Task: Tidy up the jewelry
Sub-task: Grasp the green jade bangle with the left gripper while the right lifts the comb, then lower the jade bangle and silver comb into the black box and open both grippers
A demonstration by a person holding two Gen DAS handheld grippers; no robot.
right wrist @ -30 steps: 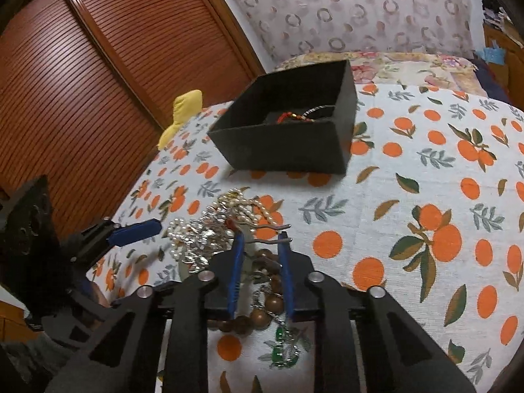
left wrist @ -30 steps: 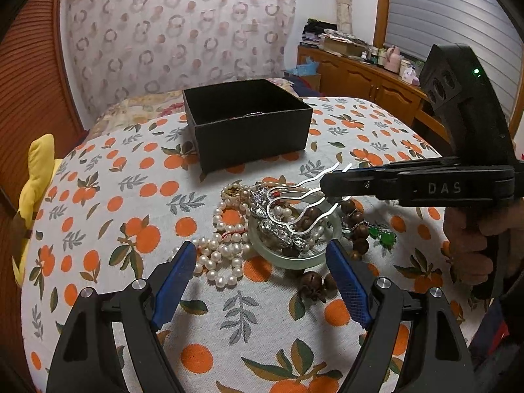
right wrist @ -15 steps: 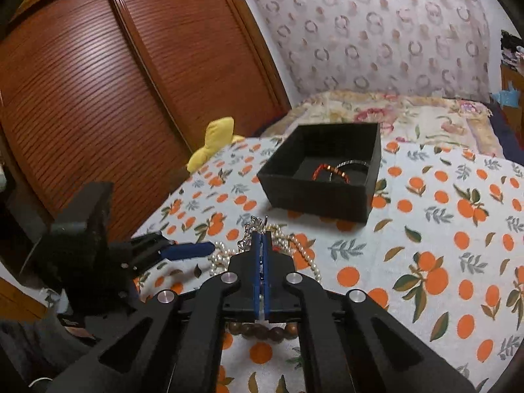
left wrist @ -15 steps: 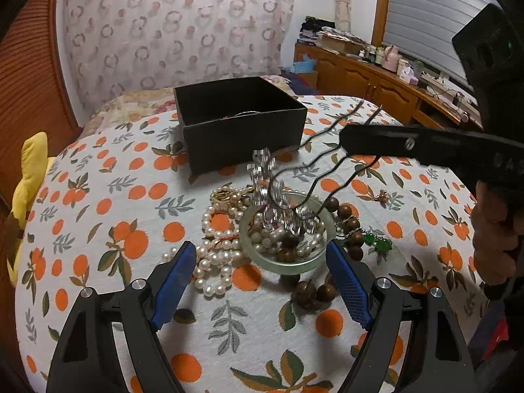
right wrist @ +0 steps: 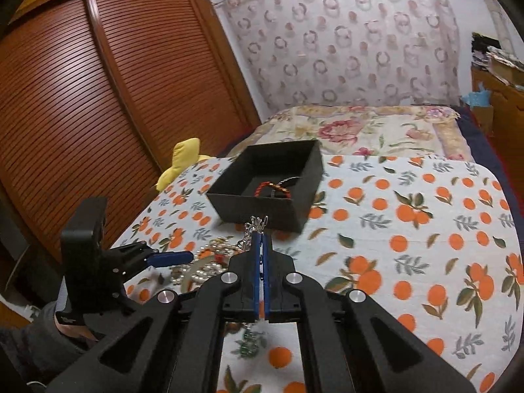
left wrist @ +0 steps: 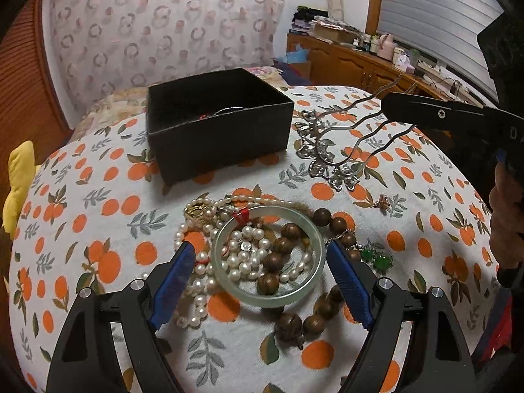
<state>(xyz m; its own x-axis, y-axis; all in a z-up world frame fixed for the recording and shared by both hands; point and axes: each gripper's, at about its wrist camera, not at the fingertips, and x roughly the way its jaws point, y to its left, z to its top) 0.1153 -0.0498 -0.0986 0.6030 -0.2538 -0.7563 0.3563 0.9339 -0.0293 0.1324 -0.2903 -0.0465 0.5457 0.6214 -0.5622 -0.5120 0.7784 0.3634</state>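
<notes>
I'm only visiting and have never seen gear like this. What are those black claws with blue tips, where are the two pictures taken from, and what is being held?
There is no robot: a person holds a hand tool in each hand, each with a camera looking along its claw. One picture looks from the left claw, open above a pile of jewelry: a jade bangle, pearl necklaces and wooden beads on an orange-print tablecloth. The other looks from the right claw, shut on a silver hair comb, lifted near the black box.
</notes>
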